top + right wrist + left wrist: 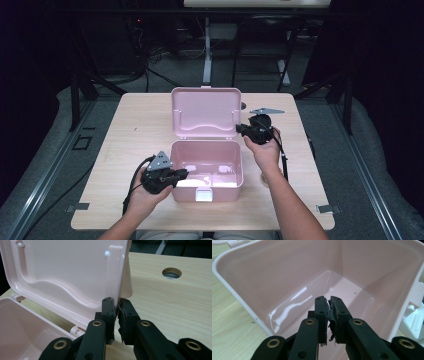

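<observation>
On the pale wooden surface (135, 125) sits a pink plastic box (207, 172), its lid (205, 112) raised. The right tool (241, 129) pinches the lid's edge; the left tool (186, 172), closed and empty, reaches over the box's rim.

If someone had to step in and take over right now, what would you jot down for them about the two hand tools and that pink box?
Left tool: jaws together with nothing between them, poised over the left rim of the open pink box.
Right tool: clamped on the side edge of the lid, holding it upright.
Things: box sits mid-table, near the front edge; its inside looks empty.
Done: lid is open.
Left: my guess is either loading the box or lowering the lid; nothing to load is in sight. Keep the right grip steady so the lid doesn't drop.
</observation>
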